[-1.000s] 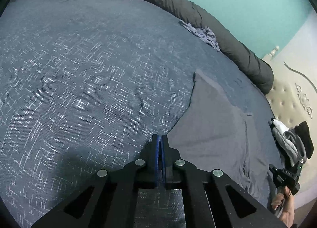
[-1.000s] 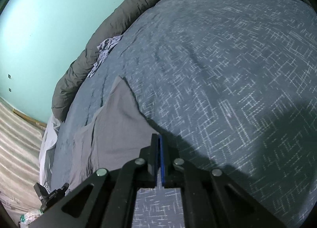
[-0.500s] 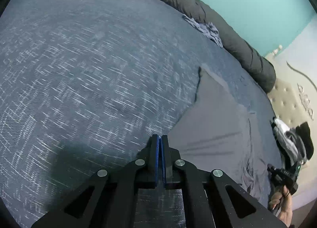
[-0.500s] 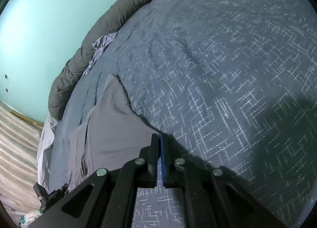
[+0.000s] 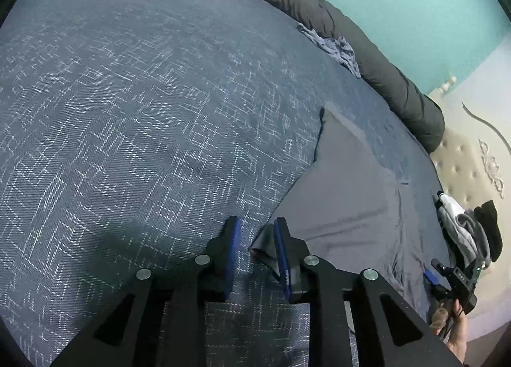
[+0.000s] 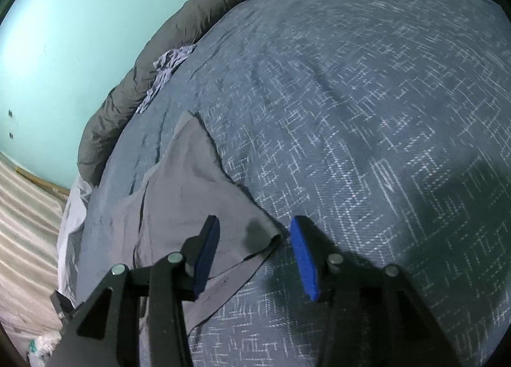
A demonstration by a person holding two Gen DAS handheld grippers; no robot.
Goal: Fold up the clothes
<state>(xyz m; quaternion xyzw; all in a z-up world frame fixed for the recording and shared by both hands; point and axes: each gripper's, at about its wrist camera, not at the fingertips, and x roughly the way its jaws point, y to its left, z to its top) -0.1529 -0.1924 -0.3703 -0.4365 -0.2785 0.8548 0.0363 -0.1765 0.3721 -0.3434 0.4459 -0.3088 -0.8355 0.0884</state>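
At lower centre of both views, the left gripper (image 5: pixel 255 239) and right gripper (image 6: pixel 254 242) are opening, each letting go a corner of the grey garment (image 5: pixel 348 194), which lies flat on the bed (image 5: pixel 134 118); further folds look still to come. A crumpled cloth (image 5: pixel 332 44) by the rolled duvet (image 5: pixel 367 48) and a pile (image 5: pixel 469 229) at right stay clear.

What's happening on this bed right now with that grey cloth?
A person is folding a grey garment laid flat on the patterned bedspread. The left hand-held gripper and the right hand-held gripper each sit at a near corner of it, and both sets of jaws are opening, letting the fabric drop onto the bed. Other clothes lie by the headboard.
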